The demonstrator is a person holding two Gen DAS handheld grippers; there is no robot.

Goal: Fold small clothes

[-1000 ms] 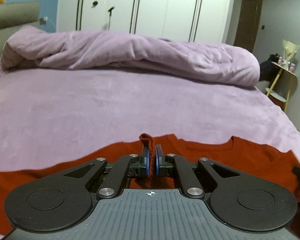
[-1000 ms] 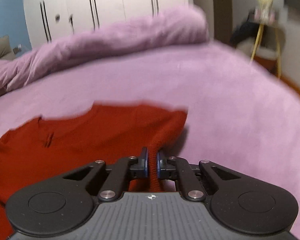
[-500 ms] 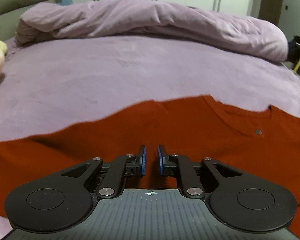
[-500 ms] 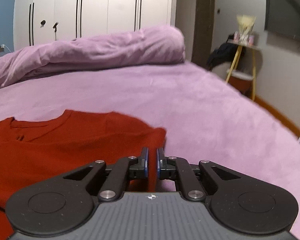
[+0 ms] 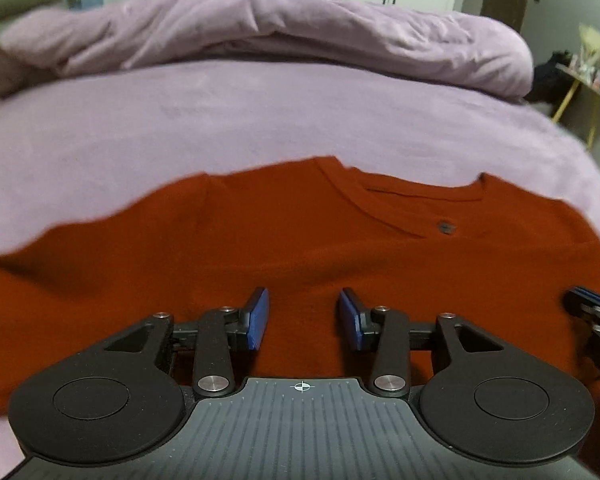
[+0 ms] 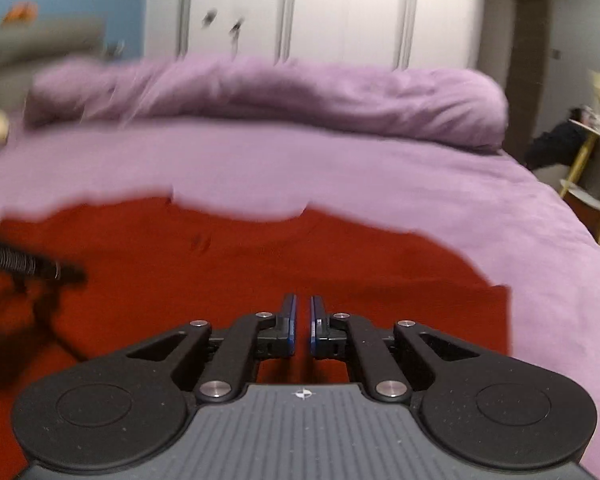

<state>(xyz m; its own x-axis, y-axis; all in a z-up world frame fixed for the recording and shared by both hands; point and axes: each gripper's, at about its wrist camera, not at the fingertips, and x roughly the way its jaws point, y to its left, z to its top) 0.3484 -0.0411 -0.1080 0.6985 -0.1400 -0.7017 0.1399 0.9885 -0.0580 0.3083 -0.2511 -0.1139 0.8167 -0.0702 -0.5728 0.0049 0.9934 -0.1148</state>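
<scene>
A wide purple bed point(image 5: 260, 120) carries the red shirt point(image 5: 300, 248), lying flat at six o'clock. The left gripper point(image 5: 303, 316) has just been spreading, empty; the right gripper point(image 6: 303, 326), at three o'clock, is pressed nearly together, seemingly on nothing. Released cloth may bunch, skewing the fold.

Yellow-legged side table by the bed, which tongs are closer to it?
Right. The right tongs hang near the edge of the red shirt that faces the side table; the left tongs are farther off, over its middle.
</scene>
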